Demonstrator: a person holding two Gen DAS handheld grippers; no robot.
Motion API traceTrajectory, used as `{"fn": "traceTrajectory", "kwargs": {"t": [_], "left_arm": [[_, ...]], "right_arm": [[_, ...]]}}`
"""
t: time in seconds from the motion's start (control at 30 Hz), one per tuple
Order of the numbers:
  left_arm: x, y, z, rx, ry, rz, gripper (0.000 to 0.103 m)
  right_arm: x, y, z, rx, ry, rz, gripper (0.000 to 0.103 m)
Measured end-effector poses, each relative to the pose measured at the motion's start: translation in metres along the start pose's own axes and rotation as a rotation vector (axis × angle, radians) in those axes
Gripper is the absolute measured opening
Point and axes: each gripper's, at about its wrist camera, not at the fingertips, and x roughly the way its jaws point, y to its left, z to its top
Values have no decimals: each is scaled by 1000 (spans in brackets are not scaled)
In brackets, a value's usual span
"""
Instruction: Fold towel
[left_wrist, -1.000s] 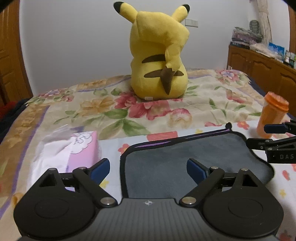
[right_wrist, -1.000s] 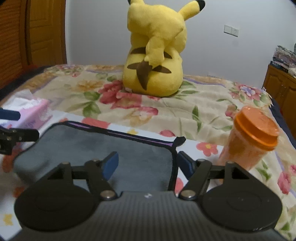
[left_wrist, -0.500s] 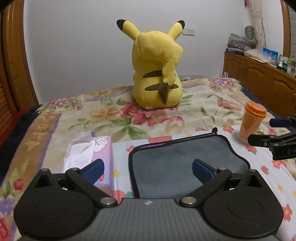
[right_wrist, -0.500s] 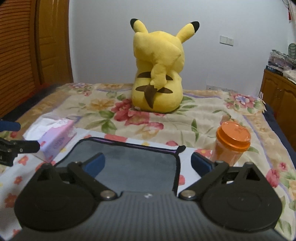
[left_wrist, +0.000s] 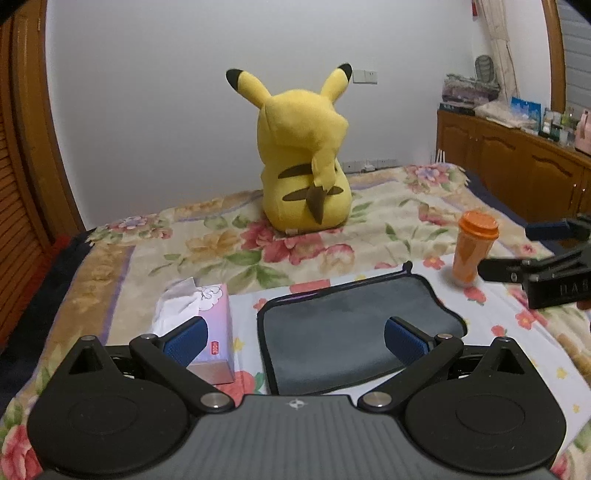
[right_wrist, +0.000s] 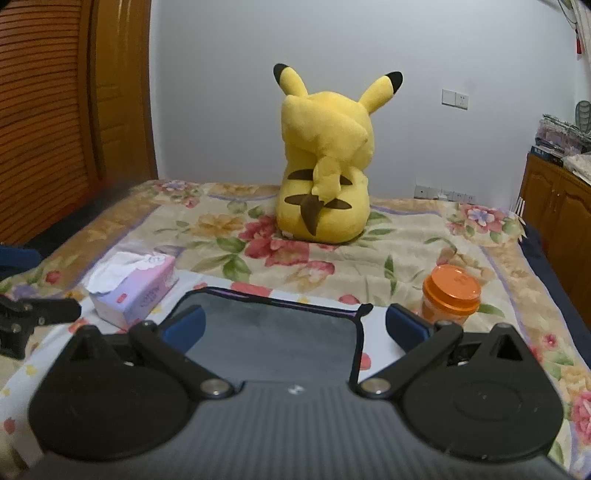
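Observation:
A grey towel with a dark trim (left_wrist: 351, 328) lies folded flat on the flowered bedspread; it also shows in the right wrist view (right_wrist: 273, 332). My left gripper (left_wrist: 295, 338) is open and empty, held above and behind the towel's near edge. My right gripper (right_wrist: 295, 326) is open and empty, held above the towel's right part. The right gripper also shows at the right edge of the left wrist view (left_wrist: 546, 266), and the left gripper at the left edge of the right wrist view (right_wrist: 33, 314). Neither touches the towel.
A pink tissue box (left_wrist: 207, 325) (right_wrist: 136, 291) lies left of the towel. An orange lidded cup (left_wrist: 474, 247) (right_wrist: 448, 295) stands to its right. A yellow plush toy (left_wrist: 306, 173) (right_wrist: 325, 166) sits farther back. Wooden cabinets (left_wrist: 517, 170) stand at right.
Both grippers have pulled back and up from the towel, and more of the bed shows. The right gripper's jaws have opened wider. The towel has not moved.

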Motion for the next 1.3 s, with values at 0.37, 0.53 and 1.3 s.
{"fn": "traceTrajectory", "kwargs": {"t": [0.37,0.53,1.3], "left_arm": [[-39,-28,-11,25,-21,31,103],[-51,-37,-20,20,-12,20,103],[-113,-62,-85,-5,26,18,103]], "right_arm": [[-43,1,-18,18,-12,29,103],[-61,-1,-26,20,-21,32,103],[-126,16,-82,14,-8,61,103]]}}
